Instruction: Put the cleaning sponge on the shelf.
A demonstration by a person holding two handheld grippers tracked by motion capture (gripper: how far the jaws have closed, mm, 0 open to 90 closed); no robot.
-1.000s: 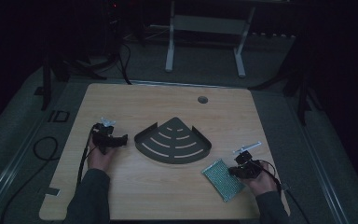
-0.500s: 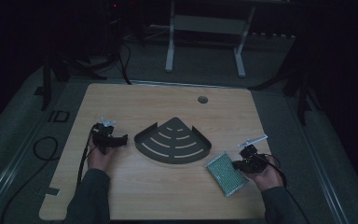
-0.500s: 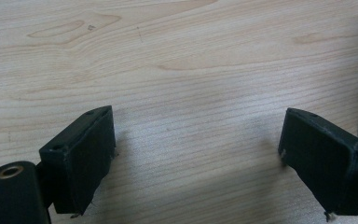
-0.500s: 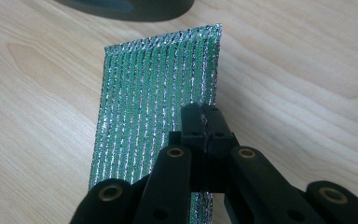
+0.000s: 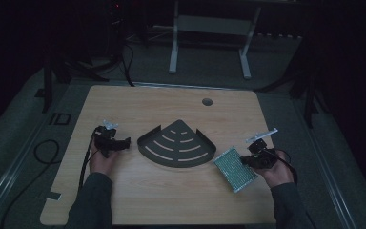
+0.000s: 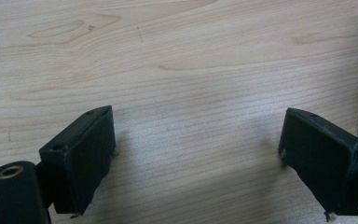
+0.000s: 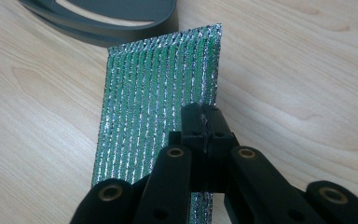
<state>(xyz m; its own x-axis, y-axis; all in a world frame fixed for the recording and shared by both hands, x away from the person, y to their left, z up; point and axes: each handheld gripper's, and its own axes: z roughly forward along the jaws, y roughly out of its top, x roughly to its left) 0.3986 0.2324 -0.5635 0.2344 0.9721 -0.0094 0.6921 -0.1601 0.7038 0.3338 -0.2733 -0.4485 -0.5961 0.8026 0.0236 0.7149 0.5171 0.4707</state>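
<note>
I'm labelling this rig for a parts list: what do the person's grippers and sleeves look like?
Both grippers, left gripper and right gripper, are black with two flat, blocky jaws. The right gripper view shows brass-ringed pivot holes on its links. Each carries a pale grey plate on top and trails a black cable. The sleeves are dark grey.

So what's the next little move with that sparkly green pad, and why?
Probably carry it toward the dark corner rack. The right hand-held gripper is shut on the green pad, which seems lifted at one edge, and the rack lies just beside it, while the left hand-held gripper rests open.
</note>
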